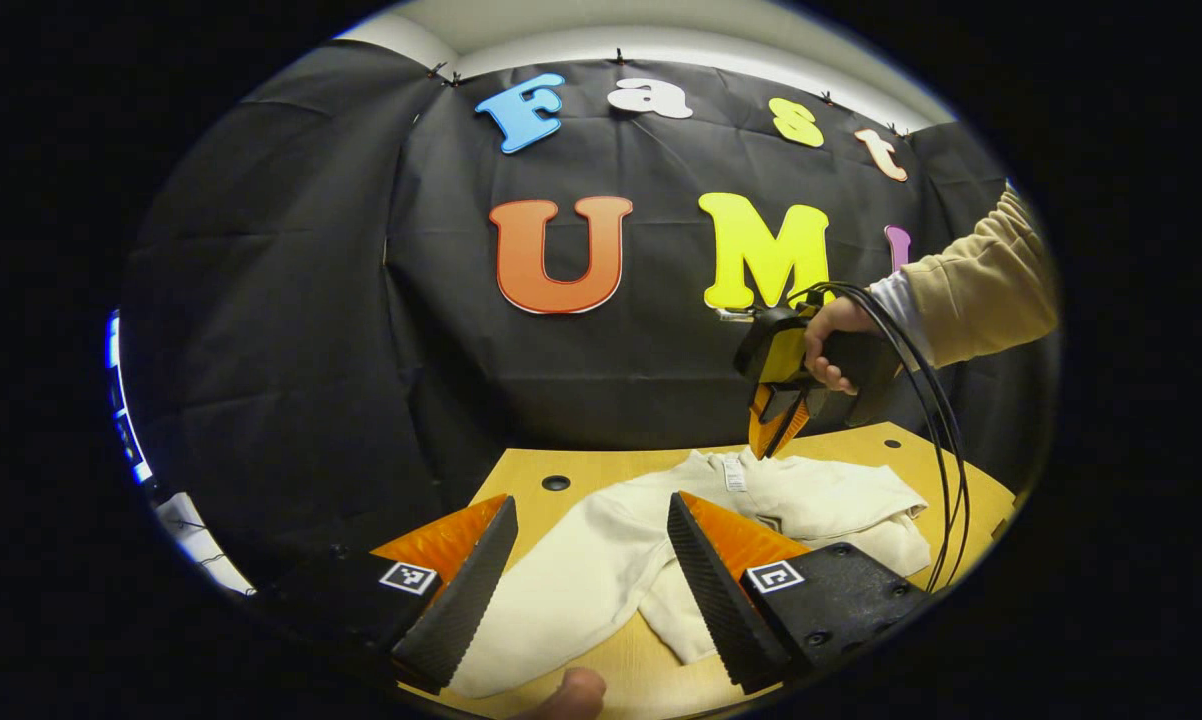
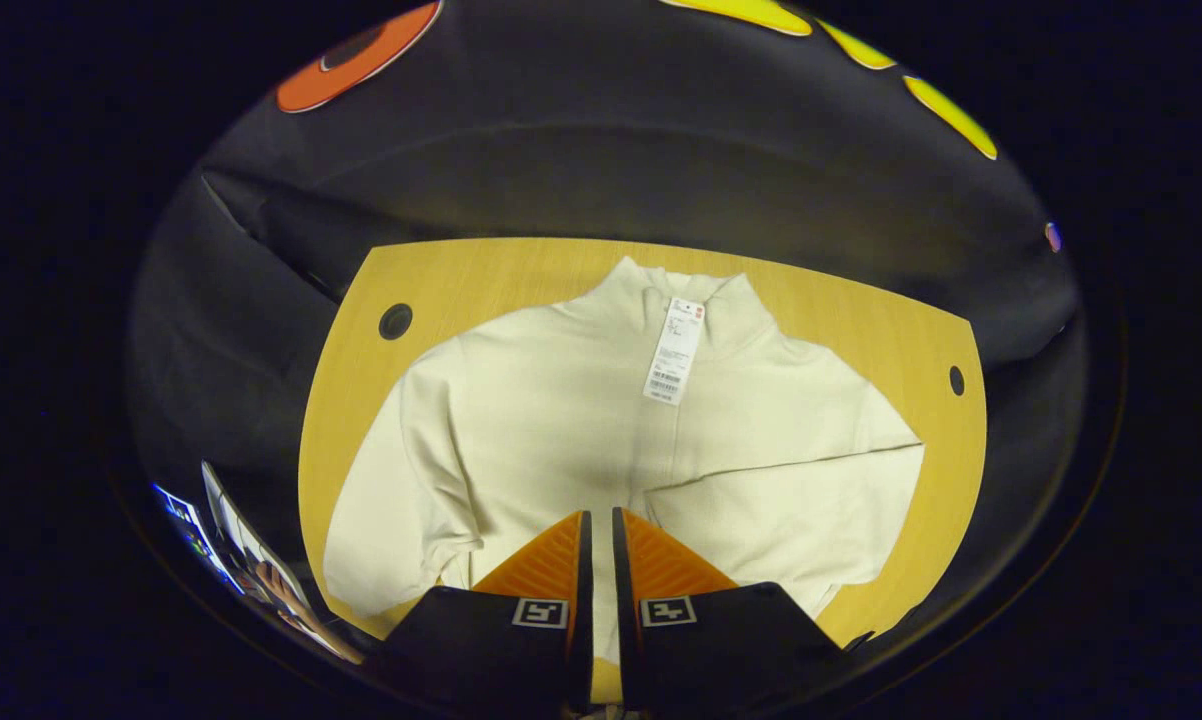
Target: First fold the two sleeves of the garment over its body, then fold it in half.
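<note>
Garment: a cream sweater (image 2: 601, 420) lies flat on the wooden worktop (image 2: 861, 300), collar toward the booth wall, hem toward the person. A paper tag (image 2: 675, 350) hangs from the collar down the chest.

Sleeves: in the right gripper view, the sleeve on the right of that view (image 2: 781, 500) lies folded across the body, its cuff near the centre line. The sleeve on the left of that view (image 2: 381, 520) runs down alongside the body and is not laid over it.

Left claw (image 1: 586, 570): fingers spread wide, low over the near part of the sweater, with cloth visible between them but not gripped. Judgement: the wide opening suits taking hold of a sleeve or an edge.

Right claw (image 2: 597, 560): fingers pressed nearly together with only a thin gap, nothing between them. It is held above the sweater, pointing down at the middle; in the left gripper view it hangs over the collar (image 1: 776, 425), carried by a hand (image 1: 831, 340) in a tan sleeve.

Stage, as a judgement: one sleeve lies folded; the other remains out and the sweater is not folded in half.

Risk: the loose tag may shift or get trapped in a fold.
</note>
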